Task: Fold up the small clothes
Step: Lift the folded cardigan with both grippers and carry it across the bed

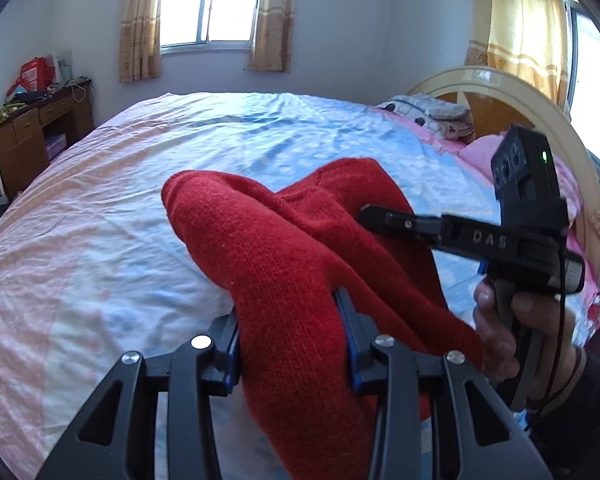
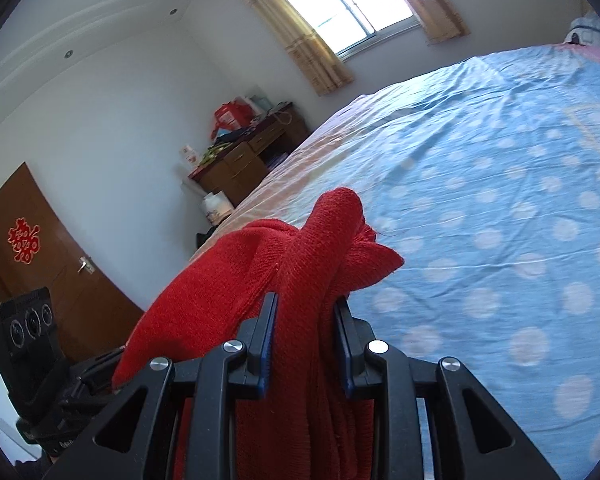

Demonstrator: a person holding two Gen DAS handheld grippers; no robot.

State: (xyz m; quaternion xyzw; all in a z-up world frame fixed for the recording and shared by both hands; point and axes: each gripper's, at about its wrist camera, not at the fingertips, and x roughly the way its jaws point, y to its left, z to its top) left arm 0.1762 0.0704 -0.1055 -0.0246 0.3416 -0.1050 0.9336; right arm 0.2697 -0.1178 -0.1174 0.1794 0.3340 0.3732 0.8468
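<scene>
Above a wide bed [image 1: 148, 168] spread with a blue dotted sheet, a red knitted garment [image 1: 284, 248] hangs bunched, clamped in both the left gripper [image 1: 292, 336] and the right gripper [image 2: 306, 336]; spreading it flat first, corners drawn apart, should give cleaner folds.

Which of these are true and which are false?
1. Both grippers hold the red knit. True: the left gripper and the right gripper each have their jaws shut on it.
2. The knit lies flat on the bed. False: it is bunched and held up.
3. The sheet has white dots on blue. True.
4. The curtains are shut over the window. False: they hang open at its sides.
5. The desk is bare. False: bags and clutter sit on it.
</scene>
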